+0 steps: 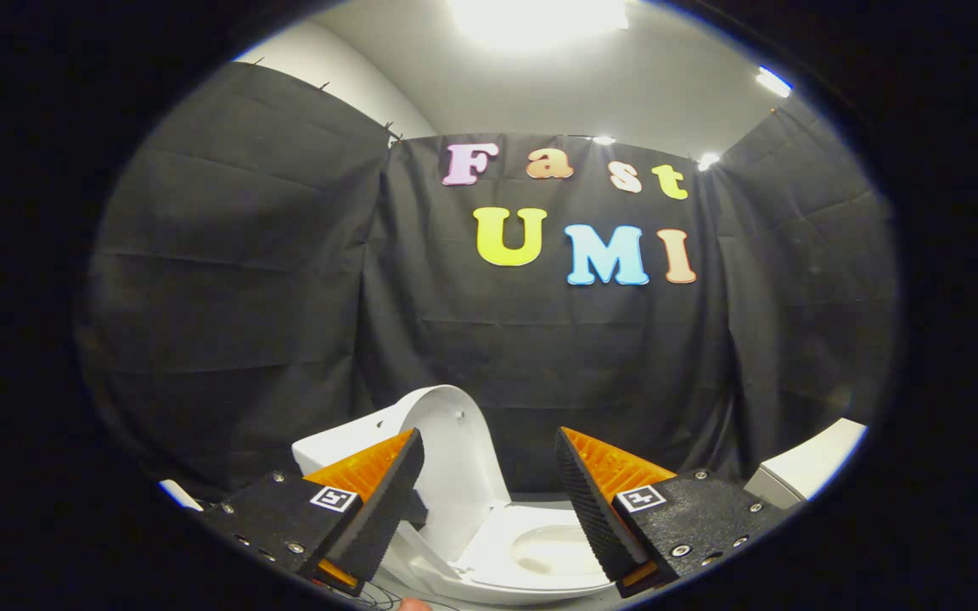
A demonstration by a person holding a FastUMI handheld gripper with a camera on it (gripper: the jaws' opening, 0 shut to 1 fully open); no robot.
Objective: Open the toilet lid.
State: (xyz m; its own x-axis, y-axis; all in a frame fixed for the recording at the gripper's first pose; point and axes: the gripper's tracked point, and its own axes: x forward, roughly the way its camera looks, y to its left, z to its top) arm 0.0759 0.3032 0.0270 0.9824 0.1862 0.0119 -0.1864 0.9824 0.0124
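The tool (489, 475) hangs above the toilet with its fingers spread wide apart and nothing between them. The toilet lid (455, 462) stands raised, close to upright, just ahead of the gap and nearer the left finger, which hides its lower left edge. Below it the seat (489, 560) lies flat around the bowl (553, 552), and the tank (340, 445) sits behind the lid on the left. Judging from this, the lid is already up and the step in hand is letting go cleanly. To do that well, draw the tool back and away with the fingers kept apart, clear of the lid's rim, so that no brush tips it forward. Whether the lid leans on the tank I cannot tell.
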